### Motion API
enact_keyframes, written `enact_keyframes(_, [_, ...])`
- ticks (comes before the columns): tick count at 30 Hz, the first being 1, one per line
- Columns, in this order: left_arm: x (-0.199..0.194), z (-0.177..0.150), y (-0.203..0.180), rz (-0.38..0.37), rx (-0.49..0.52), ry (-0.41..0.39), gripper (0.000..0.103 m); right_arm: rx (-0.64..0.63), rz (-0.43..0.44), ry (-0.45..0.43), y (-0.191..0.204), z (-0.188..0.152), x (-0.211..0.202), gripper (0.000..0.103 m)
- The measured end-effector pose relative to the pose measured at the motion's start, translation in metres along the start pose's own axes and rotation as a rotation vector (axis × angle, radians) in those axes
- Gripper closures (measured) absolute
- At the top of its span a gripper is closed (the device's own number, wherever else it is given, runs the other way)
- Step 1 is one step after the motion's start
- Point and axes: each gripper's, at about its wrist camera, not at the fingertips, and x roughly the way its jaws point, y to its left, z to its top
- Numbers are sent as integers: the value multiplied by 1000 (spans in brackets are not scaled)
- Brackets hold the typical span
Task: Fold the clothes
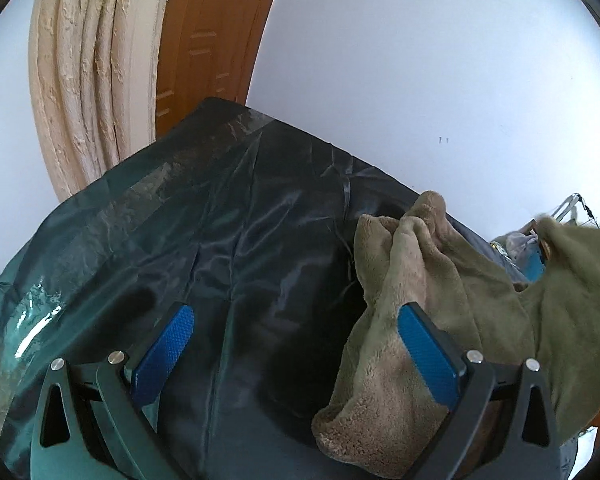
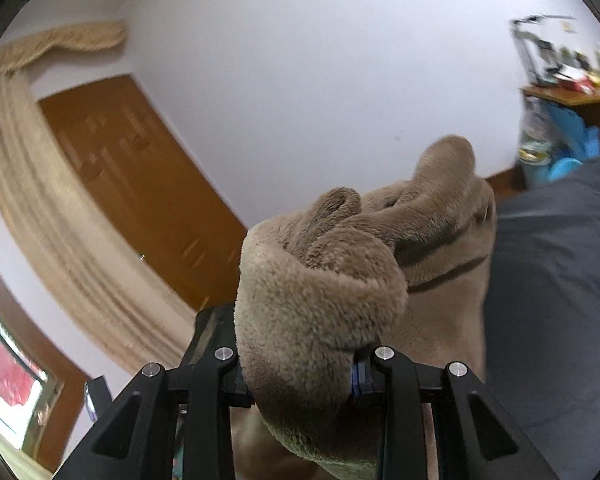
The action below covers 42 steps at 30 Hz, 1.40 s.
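Bunched brown fleece garment point(image 2: 320, 300) fills the right gripper point(image 2: 300, 380), which is clamped on a thick fold that hides its pads; beyond, the left gripper point(image 1: 296, 344) gapes wide and empty over the dark sheet point(image 1: 220, 240), fleece draped against one finger

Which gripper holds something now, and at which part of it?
The right gripper is shut on the fleece garment, pinching a bunched fold at its edge. The left gripper is open and holds nothing; the garment only drapes beside one finger.
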Motion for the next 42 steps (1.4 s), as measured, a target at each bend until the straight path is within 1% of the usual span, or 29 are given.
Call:
enact_keyframes(4, [3,6,12,-2,-57,16,0,-97,33,51,45,-24,36,70])
enact_keyframes(6, [5,9,22,-1,-99,21,0,-151,35,80,56,-41,61,70])
enact_keyframes(7, [5,11,27,1,-119,22,1,-199,23,98,67,-54,74,70])
enact_keyframes(9, [3,13,38,8,-164,20,0,-310,-27,107,76,-68,99,70])
enact_keyframes(12, [2,15,51,9,-218,21,0,-536,-141,87,94,-98,123,70])
enact_keyframes(14, [3,14,56,11,-240,25,0,-637,-178,84,101,-116,133,70])
enact_keyframes(16, [4,14,58,12,-253,29,0,-703,-196,95,105,-131,142,70])
enact_keyframes(20, [7,15,58,5,-256,40,0,-753,-203,83,109,-145,143,70])
enact_keyframes(23, [8,14,56,4,-257,38,0,-748,-170,61,106,-138,138,70])
enact_keyframes(25, [7,14,58,3,-266,32,0,-764,-154,46,128,-138,144,70])
enact_keyframes(26, [7,14,59,3,-272,30,0,-775,-148,43,133,-138,144,70])
enact_keyframes(28, [7,15,63,3,-285,30,0,-797,-133,61,129,-148,146,70])
enact_keyframes(30, [7,15,62,-2,-282,32,0,-837,-118,111,128,-163,159,70])
enact_keyframes(31, [7,14,61,-5,-279,34,0,-854,-112,140,122,-171,159,69])
enact_keyframes(32, [8,14,60,-8,-276,36,0,-858,-106,147,120,-174,158,69])
enact_keyframes(36, [8,13,57,-21,-262,43,0,-834,-86,165,111,-172,153,69])
enact_keyframes(42, [3,13,39,-73,-190,37,0,-800,-41,253,103,-169,153,68])
